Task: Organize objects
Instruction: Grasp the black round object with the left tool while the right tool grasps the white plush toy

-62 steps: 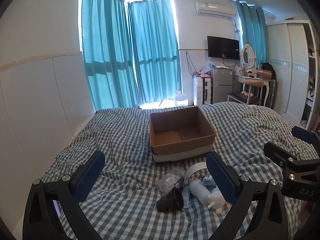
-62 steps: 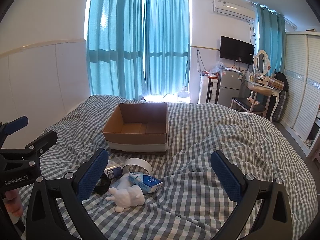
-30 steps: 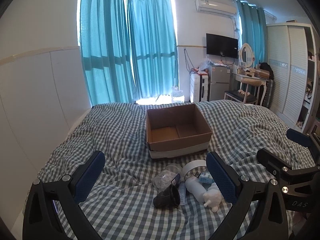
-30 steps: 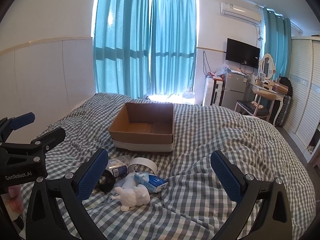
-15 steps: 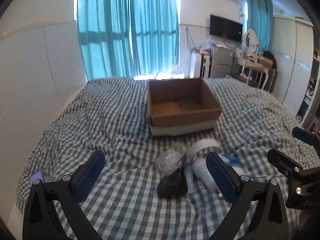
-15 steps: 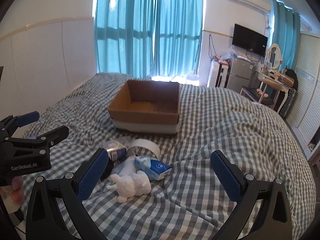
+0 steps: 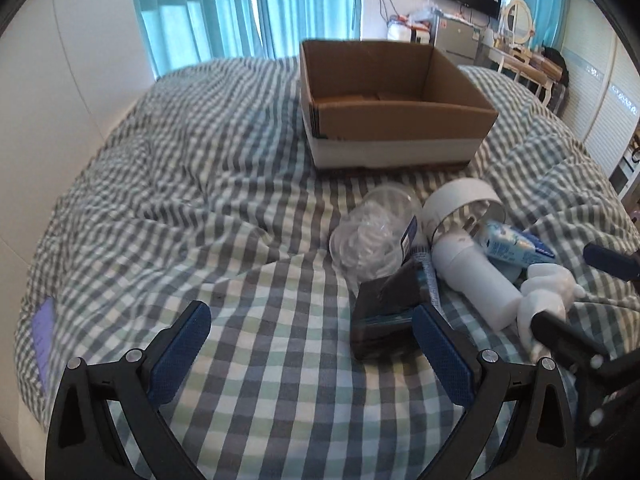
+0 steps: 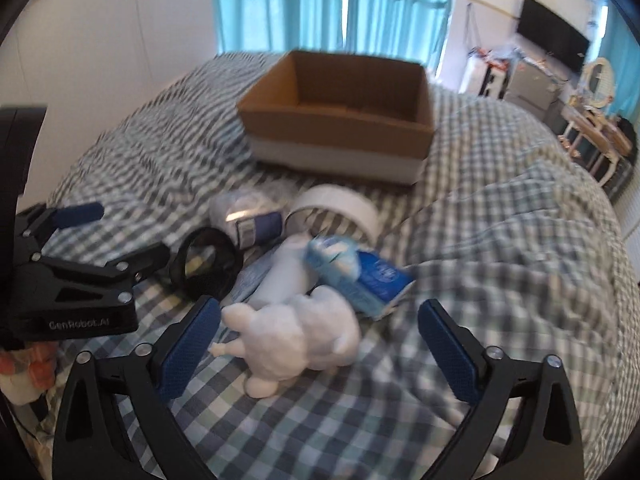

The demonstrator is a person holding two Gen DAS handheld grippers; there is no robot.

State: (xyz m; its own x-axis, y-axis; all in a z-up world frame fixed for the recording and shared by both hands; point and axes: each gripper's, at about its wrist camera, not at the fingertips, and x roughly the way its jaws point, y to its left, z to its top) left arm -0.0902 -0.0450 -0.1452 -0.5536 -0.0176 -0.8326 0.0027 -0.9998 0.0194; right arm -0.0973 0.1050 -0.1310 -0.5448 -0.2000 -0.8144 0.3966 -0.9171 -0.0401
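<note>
An open, empty cardboard box point(image 7: 394, 108) sits on the checked bed; it also shows in the right wrist view point(image 8: 340, 114). In front of it lies a pile: a clear plastic container point(image 7: 374, 232), a black cup point(image 7: 384, 318), a white tape roll point(image 7: 460, 200), a white bottle point(image 7: 476, 280), a blue tissue pack point(image 8: 360, 270) and a white plush animal point(image 8: 296, 334). My left gripper point(image 7: 310, 354) is open and empty, just left of the black cup. My right gripper point(image 8: 316, 346) is open, its jaws on either side of the plush, not touching it.
The checked duvet point(image 7: 200, 200) is rumpled. A white wall panel point(image 7: 60, 80) runs along the left. A phone point(image 7: 42, 332) lies at the bed's left edge. Dresser, fridge and wardrobe point(image 7: 520, 60) stand far right.
Both grippers have moved down and forward toward the pile. The objects and the box now look much larger. The right gripper now straddles the plush. Both stay open.
</note>
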